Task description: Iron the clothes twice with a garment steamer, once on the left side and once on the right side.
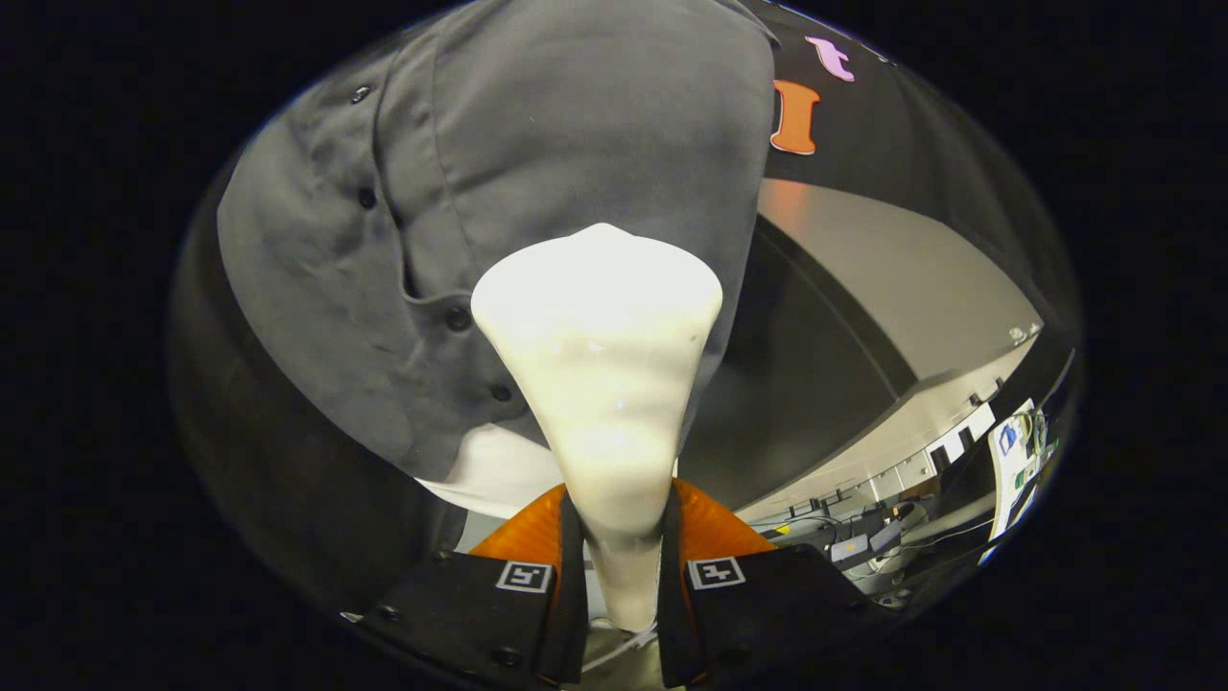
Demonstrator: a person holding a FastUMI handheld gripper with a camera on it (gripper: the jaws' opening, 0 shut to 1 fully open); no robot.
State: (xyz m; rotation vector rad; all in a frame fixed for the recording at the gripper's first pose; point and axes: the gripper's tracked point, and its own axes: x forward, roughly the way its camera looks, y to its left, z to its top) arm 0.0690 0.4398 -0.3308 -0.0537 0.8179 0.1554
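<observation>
A white garment steamer [600,384] stands up between my fingers, narrow at the handle and flaring to a wide head. My gripper [619,537] is shut on its handle, one finger pressing on each side. The steamer's head rests against a grey button-up shirt [537,163] that hangs just beyond it. The head sits on the shirt's right half, to the right of the button placket [451,317]. Something white [499,470] shows below the shirt's hem, left of the steamer.
The booth's black cloth wall [815,365] hangs behind and to the right of the shirt. Past its edge, a room with a pale ceiling [892,278], desks and cables [863,537] lies off to the right.
</observation>
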